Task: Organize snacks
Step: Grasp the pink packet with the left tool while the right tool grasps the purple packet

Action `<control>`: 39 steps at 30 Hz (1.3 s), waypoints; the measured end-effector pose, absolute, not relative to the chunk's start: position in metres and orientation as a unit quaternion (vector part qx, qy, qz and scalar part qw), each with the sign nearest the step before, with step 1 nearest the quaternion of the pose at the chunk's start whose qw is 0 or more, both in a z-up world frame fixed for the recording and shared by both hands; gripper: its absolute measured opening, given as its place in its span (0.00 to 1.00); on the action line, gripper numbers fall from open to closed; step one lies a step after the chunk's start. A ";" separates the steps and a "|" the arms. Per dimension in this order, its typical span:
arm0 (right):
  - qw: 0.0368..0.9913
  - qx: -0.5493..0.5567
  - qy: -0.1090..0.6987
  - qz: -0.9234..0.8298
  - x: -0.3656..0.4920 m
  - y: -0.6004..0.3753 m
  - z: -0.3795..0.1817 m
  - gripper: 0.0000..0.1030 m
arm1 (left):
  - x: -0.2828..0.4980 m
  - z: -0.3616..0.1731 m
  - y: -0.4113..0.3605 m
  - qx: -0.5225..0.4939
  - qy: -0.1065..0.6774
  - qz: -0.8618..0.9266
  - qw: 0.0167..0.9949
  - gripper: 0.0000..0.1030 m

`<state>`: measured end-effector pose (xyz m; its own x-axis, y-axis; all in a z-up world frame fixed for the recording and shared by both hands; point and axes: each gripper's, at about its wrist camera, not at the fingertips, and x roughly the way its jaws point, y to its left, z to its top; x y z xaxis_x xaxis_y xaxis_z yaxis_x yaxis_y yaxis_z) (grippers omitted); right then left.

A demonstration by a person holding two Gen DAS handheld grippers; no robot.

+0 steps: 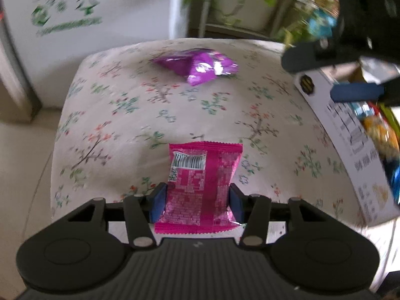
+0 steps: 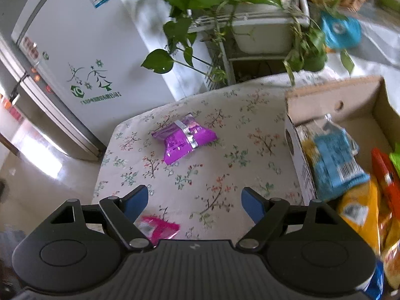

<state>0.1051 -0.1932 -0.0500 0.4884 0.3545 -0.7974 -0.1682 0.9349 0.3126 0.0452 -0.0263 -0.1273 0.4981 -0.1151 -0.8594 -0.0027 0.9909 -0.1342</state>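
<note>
My left gripper [image 1: 197, 200] is shut on a pink snack packet [image 1: 202, 175], its blue pads pressing both sides, just above the floral tablecloth [image 1: 125, 115]. The packet also shows in the right wrist view [image 2: 160, 227], low at the left. A purple snack packet [image 1: 200, 65] lies farther back on the table; it also shows in the right wrist view [image 2: 185, 137]. My right gripper [image 2: 195, 202] is open and empty above the table, left of a cardboard box [image 2: 297, 155] holding several snack bags. It shows in the left wrist view [image 1: 332, 77] at the upper right, over the box [image 1: 350, 135].
A fridge [image 2: 62, 62] stands beyond the table's far left corner. A potted trailing plant [image 2: 212, 5] on a white rack [image 2: 250, 22] stands behind the table. The floor [image 2: 45, 180] lies off the table's left edge.
</note>
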 end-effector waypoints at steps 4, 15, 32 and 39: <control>0.868 0.066 0.463 0.165 0.116 -0.178 -0.058 0.84 | 0.045 -0.123 -0.013 -0.086 0.500 0.004 0.862 0.50; 0.881 -0.027 0.419 0.220 0.164 -0.139 -0.083 0.91 | 0.044 -0.113 0.008 -0.150 0.497 0.029 0.854 0.50; 0.869 -0.075 0.417 0.256 0.210 -0.109 -0.126 0.96 | 0.040 -0.115 0.019 -0.169 0.506 0.044 0.845 0.50; 0.865 -0.092 0.430 0.241 0.214 -0.097 -0.138 0.78 | 0.040 -0.116 0.019 -0.166 0.507 0.048 0.845 0.50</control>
<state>0.2144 -0.0969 -0.1380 0.5139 0.3372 -0.7888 -0.4962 0.8669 0.0473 0.0397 0.0186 -0.1160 0.4817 -0.0869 -0.8720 -0.2501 0.9400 -0.2319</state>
